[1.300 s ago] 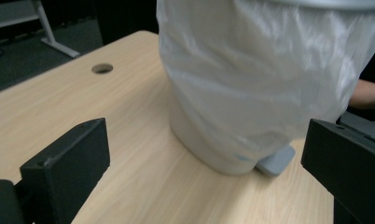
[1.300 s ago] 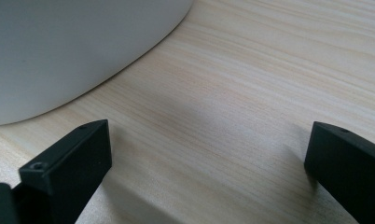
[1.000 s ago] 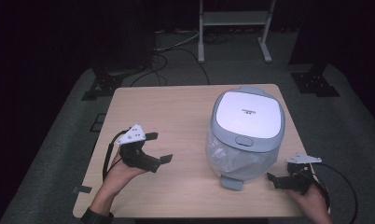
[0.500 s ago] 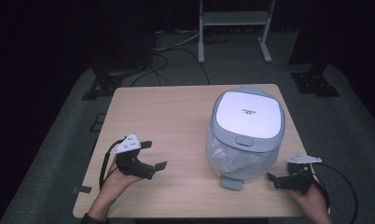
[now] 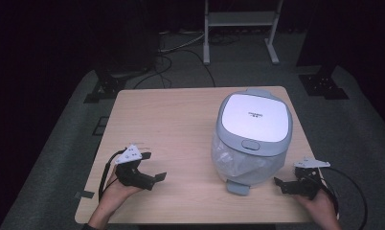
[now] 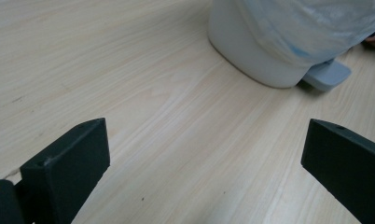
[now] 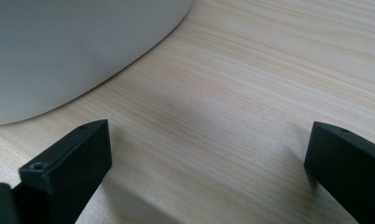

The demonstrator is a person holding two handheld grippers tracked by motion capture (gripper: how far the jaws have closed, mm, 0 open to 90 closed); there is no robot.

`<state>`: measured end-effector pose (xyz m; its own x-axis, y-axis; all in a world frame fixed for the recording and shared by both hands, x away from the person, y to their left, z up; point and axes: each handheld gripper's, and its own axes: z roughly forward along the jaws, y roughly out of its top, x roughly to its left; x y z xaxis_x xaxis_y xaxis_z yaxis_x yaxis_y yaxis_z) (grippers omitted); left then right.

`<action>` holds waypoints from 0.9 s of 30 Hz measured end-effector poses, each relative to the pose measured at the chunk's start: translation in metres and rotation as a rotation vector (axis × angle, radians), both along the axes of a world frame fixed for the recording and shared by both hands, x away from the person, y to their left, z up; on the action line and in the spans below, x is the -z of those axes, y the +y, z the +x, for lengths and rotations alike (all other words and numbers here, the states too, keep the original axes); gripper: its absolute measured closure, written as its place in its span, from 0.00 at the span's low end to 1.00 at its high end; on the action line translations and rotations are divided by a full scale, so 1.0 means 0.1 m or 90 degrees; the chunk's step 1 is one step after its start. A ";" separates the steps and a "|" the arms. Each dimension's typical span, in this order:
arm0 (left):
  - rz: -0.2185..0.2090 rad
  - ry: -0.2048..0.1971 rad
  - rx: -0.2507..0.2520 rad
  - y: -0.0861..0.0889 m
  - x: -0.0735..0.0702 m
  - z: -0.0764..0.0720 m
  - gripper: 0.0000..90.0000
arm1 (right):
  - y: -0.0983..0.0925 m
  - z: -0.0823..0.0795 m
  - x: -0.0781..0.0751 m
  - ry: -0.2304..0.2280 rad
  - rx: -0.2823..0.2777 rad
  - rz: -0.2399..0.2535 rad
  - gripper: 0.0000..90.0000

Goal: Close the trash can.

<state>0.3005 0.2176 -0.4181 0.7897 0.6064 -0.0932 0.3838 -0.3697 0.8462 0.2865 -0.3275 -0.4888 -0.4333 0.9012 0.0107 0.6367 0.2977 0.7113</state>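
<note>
One tabletop [image 5: 181,124] carries one white lidded bin [image 5: 253,134], which has one clear plastic liner [image 5: 243,163] and one pedal [image 5: 237,187] at its foot. Two tongs are there: the left tongs [image 5: 153,166] and the right tongs [image 5: 282,185], each with two black jaws and one cable.

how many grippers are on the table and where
2. The left gripper sits at the near left of the table, jaws open. The right gripper sits at the near right, beside the bin, jaws open.
</note>
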 end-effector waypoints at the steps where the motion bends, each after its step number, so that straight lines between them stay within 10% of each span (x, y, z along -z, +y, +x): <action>1: 0.002 0.001 -0.003 0.01 0.01 0.00 0.00 | 0.00 0.00 0.00 0.000 0.000 0.000 0.00; 27: 0.064 0.042 -0.023 0.13 0.31 -0.06 0.00 | 0.00 0.00 0.00 -0.001 0.000 -0.001 0.00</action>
<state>0.2947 0.2310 -0.4490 0.7616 0.6429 -0.0812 0.4513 -0.4362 0.7785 0.2866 -0.3276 -0.4888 -0.4339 0.9009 0.0092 0.6356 0.2988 0.7118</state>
